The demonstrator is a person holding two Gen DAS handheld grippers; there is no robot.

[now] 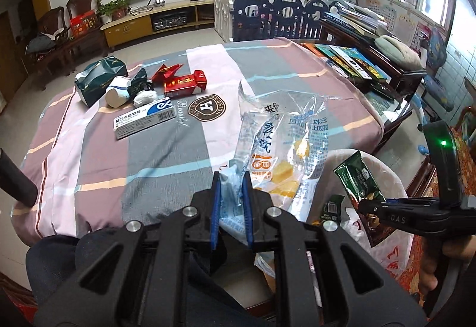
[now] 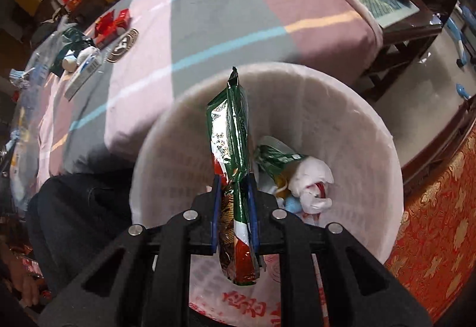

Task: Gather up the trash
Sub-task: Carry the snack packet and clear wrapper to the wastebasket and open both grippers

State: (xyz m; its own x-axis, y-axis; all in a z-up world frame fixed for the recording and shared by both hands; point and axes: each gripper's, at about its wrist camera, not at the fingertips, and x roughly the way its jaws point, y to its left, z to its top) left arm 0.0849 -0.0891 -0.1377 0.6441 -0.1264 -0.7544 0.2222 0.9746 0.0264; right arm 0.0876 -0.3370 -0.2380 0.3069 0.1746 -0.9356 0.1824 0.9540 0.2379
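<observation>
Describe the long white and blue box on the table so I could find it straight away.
Start at the striped tablecloth and look to its far left corner, where a heap of litter lies. The white and blue box is on the near edge of that heap, just in front of the red carton. It alone is flat, long and barcoded.

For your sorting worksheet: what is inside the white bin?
Inside the white bin: a green wrapper and crumpled white tissue. The held green packet hides whatever lies lower.
</observation>
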